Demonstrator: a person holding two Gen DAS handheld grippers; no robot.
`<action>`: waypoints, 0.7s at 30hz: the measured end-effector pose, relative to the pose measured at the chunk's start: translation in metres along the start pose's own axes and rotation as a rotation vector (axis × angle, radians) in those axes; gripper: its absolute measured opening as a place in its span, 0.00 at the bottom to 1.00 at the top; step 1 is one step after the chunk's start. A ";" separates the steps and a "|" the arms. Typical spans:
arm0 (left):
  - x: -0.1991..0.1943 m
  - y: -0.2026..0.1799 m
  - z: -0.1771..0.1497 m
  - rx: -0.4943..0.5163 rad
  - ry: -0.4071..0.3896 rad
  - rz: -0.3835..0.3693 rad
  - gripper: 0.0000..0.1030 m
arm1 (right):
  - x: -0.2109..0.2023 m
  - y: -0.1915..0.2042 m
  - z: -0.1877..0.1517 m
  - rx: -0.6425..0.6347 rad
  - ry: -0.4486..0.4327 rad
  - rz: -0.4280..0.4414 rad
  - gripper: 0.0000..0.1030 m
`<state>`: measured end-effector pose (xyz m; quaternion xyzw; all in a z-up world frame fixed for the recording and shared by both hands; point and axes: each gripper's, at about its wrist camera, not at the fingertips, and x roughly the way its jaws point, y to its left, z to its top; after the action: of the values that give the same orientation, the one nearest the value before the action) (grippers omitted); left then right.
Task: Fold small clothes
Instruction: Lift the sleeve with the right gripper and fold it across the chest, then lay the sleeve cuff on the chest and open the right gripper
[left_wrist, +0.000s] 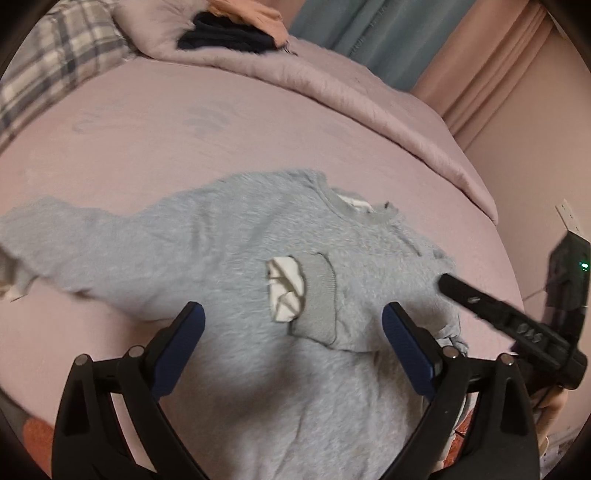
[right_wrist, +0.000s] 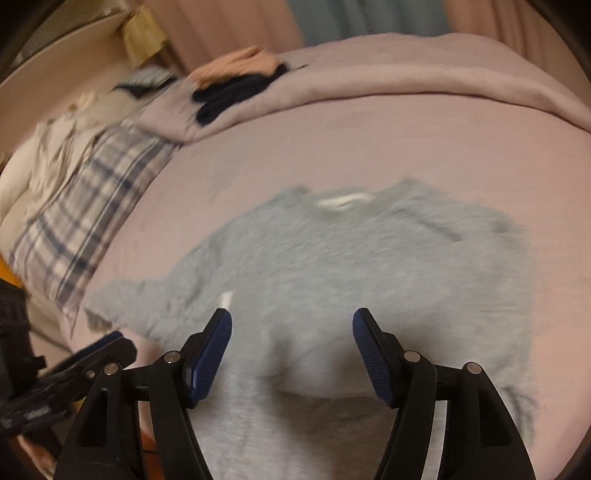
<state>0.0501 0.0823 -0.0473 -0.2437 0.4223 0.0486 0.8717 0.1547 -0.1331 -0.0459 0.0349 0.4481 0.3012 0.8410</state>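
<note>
Item: small pale blue fleece sweater (left_wrist: 236, 258), lying flat on the pink bed (left_wrist: 147, 140), in the near half of the sheet and directly under both of my claws.

Claws: left claw (left_wrist: 291, 315) stands released, jaws wide, nothing between them but the cloth below. Right claw (right_wrist: 291, 325) is likewise released and empty, hanging over the body of the garment; in the left view its black finger sits over the sweater's right shoulder.

Fold state, as I judge it: the right sleeve is laid inward across the chest, its grey ribbed cuff (left_wrist: 319, 295) and white lining (left_wrist: 286, 290) resting mid-body. The left sleeve (left_wrist: 62, 236) is spread outward and not yet folded.

Orientation: collar (left_wrist: 354, 206) points away from me toward the rumpled blanket (left_wrist: 332, 88); hem points back at me. Long axis of the body runs near to far; the outstretched sleeve runs crosswise, out toward the plaid pillow (left_wrist: 48, 74).

How I would handle the step: take the free sleeve at or near its cuff with the left claw, pinch a single layer, lift only enough to clear the fleece, and carry it across to meet the other cuff. I would keep the right claw clear of the laid sleeve. Fleece clings, so dragging may pull the body askew.

Other stock: dark and peach clothes (left_wrist: 229, 37) piled far back on the blanket.
</note>
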 end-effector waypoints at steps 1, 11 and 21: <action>0.014 -0.002 0.001 0.002 0.035 -0.006 0.94 | -0.003 -0.011 -0.001 0.029 -0.014 -0.027 0.66; 0.103 -0.012 0.008 -0.050 0.208 -0.095 0.75 | -0.009 -0.102 -0.018 0.253 -0.016 -0.206 0.66; 0.092 -0.021 0.016 -0.002 0.126 -0.049 0.24 | 0.007 -0.126 -0.033 0.338 0.024 -0.170 0.64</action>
<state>0.1264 0.0606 -0.1005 -0.2574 0.4701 0.0123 0.8441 0.1917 -0.2387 -0.1121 0.1339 0.5037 0.1500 0.8402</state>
